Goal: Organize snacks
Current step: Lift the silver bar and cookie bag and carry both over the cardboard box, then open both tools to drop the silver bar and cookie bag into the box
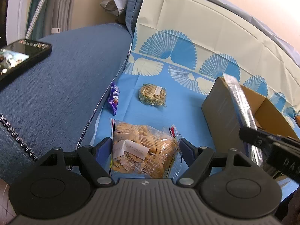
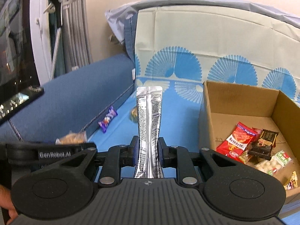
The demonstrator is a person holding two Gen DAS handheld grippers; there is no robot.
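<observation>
My right gripper is shut on a tall silver stick pouch, held upright left of the open cardboard box; the pouch also shows in the left wrist view over the box's near wall. The box holds several snacks, among them a red packet. My left gripper has its jaws wide around a clear bag of tan biscuits on the blue cloth; whether the pads touch it is unclear. A purple candy packet and a round grain cake lie further back.
A blue cushion with a chain trim runs along the left. A phone rests on it. A fan-patterned cloth covers the seat and backrest. Curtains and a white window frame stand at the far left.
</observation>
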